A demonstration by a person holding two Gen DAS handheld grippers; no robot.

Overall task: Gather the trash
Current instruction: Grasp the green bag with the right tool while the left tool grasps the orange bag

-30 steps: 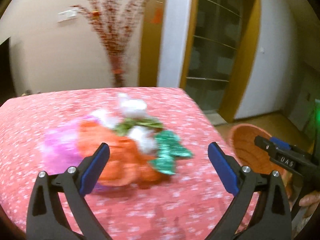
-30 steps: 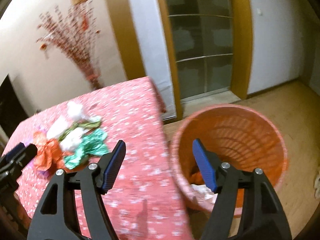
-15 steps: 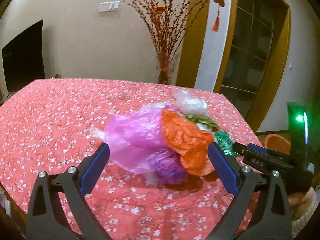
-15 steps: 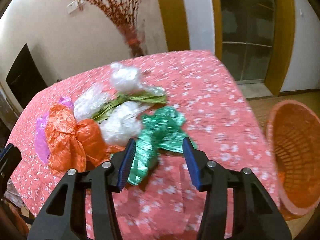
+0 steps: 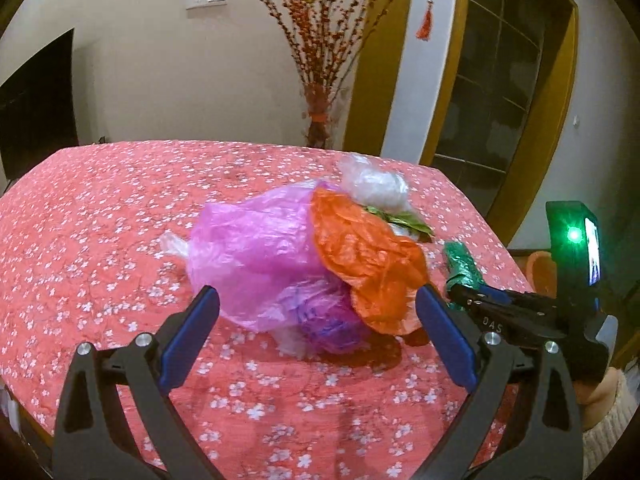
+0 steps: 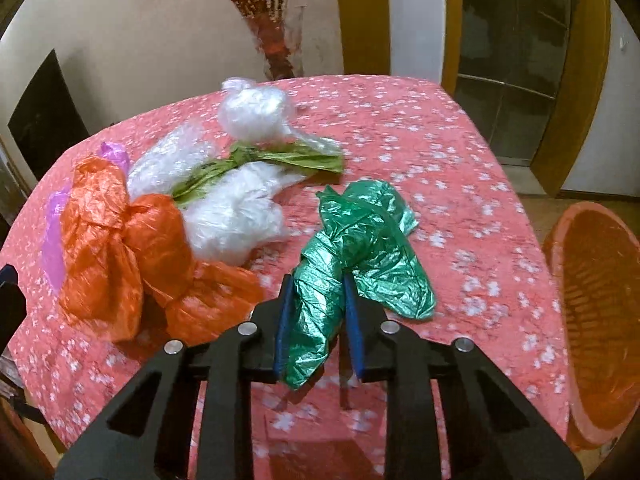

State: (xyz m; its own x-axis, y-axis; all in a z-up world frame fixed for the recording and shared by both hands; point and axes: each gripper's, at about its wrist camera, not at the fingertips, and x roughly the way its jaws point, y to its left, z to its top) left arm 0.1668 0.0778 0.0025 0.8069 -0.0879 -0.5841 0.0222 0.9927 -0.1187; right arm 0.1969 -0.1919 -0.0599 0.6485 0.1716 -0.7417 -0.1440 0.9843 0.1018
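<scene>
Crumpled plastic bags lie on a table with a red flowered cloth (image 6: 460, 152). My right gripper (image 6: 316, 300) is shut on the green bag (image 6: 360, 240), which rests on the cloth; it also shows in the left wrist view (image 5: 462, 266). My left gripper (image 5: 316, 320) is open, its fingers either side of the pink bag (image 5: 256, 256) and orange bag (image 5: 368, 256), just short of them. In the right wrist view the orange bag (image 6: 116, 248) lies left, with white bags (image 6: 236, 216) and an olive bag (image 6: 280, 158) behind.
An orange waste basket (image 6: 596, 320) stands on the floor beyond the table's right edge. A vase of red branches (image 5: 320, 80) stands behind the table by the wall. A dark screen (image 5: 32, 108) is at the left. My right gripper's body (image 5: 540, 312) is near the left gripper's right finger.
My right gripper swung from over the basket to the table and closed on the green bag. My left gripper moved closer to the pink and orange bags and stayed open.
</scene>
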